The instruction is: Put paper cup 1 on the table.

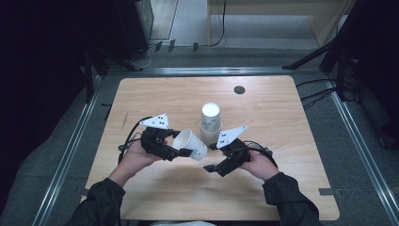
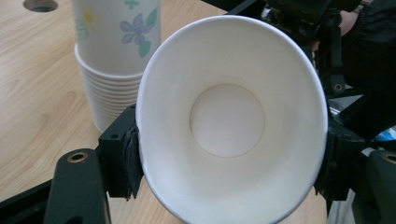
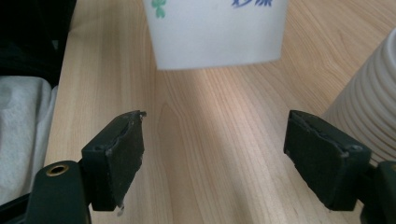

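Left gripper: my left gripper (image 1: 184, 152) held the single white paper cup (image 1: 190, 143) lying on its side, with the jaws clamped on the rim from both sides; in the left gripper view the cup's (image 2: 229, 116) open mouth faced the camera and its round rim was squeezed into an oval.
Right gripper: my right gripper (image 1: 212, 167) had its jaws wide apart with nothing between them; in the right gripper view I saw bare wood between the two black pads (image 3: 119, 156).
Held cup: I saw it raised off the light wooden table (image 1: 282, 122), between my two grippers and just in front of the stack.
Stack: the stack of white floral-printed paper cups (image 1: 210, 123) stood upright, bottoms up, near the table's middle, just beside the held cup.
Right gripper's position: near the stack's base, whose ribbed rims (image 3: 369, 107) showed at the right edge of its own view.
Table detail: a dark round hole (image 1: 239, 89) sat beyond the stack.
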The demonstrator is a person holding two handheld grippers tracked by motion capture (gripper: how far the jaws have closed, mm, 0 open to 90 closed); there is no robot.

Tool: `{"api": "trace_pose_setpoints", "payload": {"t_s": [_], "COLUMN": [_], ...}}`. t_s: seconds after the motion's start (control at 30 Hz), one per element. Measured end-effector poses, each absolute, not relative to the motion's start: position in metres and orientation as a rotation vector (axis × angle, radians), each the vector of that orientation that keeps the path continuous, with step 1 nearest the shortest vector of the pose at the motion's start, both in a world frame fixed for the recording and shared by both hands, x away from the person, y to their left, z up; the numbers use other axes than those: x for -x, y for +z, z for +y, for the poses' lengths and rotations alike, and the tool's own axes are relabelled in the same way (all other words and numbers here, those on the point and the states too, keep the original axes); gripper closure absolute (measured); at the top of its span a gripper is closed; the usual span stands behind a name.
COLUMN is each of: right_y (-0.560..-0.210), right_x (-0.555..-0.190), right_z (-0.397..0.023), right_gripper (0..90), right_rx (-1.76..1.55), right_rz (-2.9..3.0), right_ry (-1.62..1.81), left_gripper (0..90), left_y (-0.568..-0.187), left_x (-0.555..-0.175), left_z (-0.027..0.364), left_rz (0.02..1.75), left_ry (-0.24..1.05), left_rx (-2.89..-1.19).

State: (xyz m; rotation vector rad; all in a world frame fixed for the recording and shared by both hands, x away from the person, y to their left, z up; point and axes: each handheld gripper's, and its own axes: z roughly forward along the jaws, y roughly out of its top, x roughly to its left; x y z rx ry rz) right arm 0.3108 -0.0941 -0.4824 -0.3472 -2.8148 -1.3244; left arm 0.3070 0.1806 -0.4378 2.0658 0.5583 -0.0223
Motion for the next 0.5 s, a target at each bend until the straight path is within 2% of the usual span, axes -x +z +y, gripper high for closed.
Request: {"api": "trace_pose_setpoints", "payload": {"t_s": [0.1,0.17,0.5], "right_y": [-0.482,-0.483,-0.481], "right_x": [-0.312,-0.315,-0.321], "right_z": [-0.096,-0.1,-0.108], "right_gripper": [21.8,26.2,26.1], "right_rx": [0.37,0.413,0.53], "right_rz": [-2.832,-2.832,-2.838], "right_ry": [-1.315,-1.3,-1.309], "left_gripper": [25.7,25.7,25.6], "left_y": [-0.439,-0.44,-0.445], "left_x": [-0.309,-0.311,-0.312], "left_z": [0.185,0.188,0.2], "left_rz": [0.575,0.59,0.639], "left_ry": [-0.009,0.006,0.069], "left_rx": [-2.076,-2.086,-2.145]}}
